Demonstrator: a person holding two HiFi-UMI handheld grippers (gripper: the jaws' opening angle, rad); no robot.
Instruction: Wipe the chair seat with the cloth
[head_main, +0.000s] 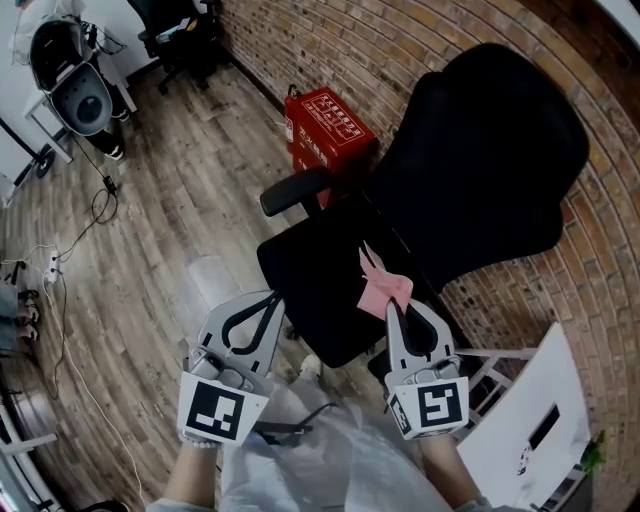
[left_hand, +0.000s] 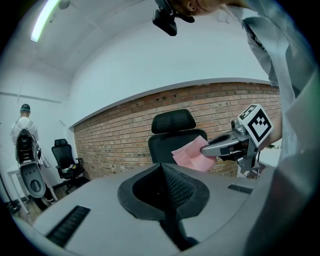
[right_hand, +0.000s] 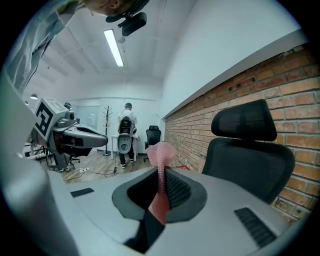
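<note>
Hovering over the black chair seat (head_main: 312, 268) in the head view, the right gripper (head_main: 397, 303) carries the pink cloth (head_main: 380, 284); whether the cloth touches the seat cannot be told. The left gripper (head_main: 271, 303) hangs beside the seat's near edge. The left gripper view shows its jaws pressed together, nothing between them. The right gripper view shows its jaws clamped on the cloth, which stands up between them.

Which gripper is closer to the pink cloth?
Right: the right gripper holds the pink cloth in its jaws; the left gripper is apart, to the cloth's left, shut, empty.
</note>
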